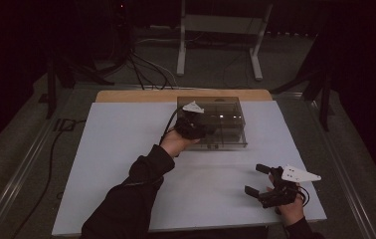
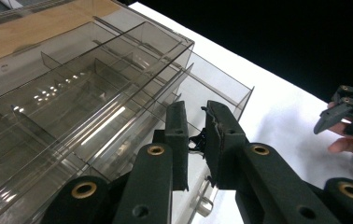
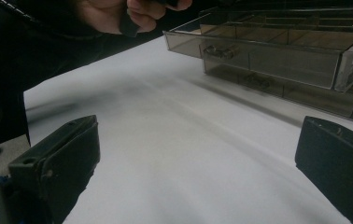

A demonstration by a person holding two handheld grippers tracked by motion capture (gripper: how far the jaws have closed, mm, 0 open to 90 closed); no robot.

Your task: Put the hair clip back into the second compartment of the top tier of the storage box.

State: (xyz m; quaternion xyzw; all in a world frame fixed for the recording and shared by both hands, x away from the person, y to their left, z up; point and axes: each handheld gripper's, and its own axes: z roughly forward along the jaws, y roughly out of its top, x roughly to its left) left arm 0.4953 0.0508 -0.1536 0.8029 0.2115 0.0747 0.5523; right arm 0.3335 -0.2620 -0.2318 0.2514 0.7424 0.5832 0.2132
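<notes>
A smoky clear plastic drawer box (image 1: 226, 112) stands at the back middle of the white table (image 1: 126, 149). One of its drawers (image 2: 221, 88) is pulled out toward me. My left gripper (image 1: 196, 130) hovers at the box's front left, over that drawer. In the left gripper view its jaws (image 2: 195, 112) stand close together, shut on a small dark piece (image 2: 197, 140) that I cannot identify. My right gripper (image 1: 255, 179) rests low at the front right, jaws wide apart with nothing between them (image 3: 198, 163). It points toward the box (image 3: 282, 51).
Dividers split the drawers into small compartments, and small dark parts (image 3: 216, 50) lie in the front ones. Bare white table lies between the two grippers. A wooden strip (image 1: 126, 95) runs along the table's far edge. Cables and a white stand (image 1: 221, 30) sit on the floor beyond.
</notes>
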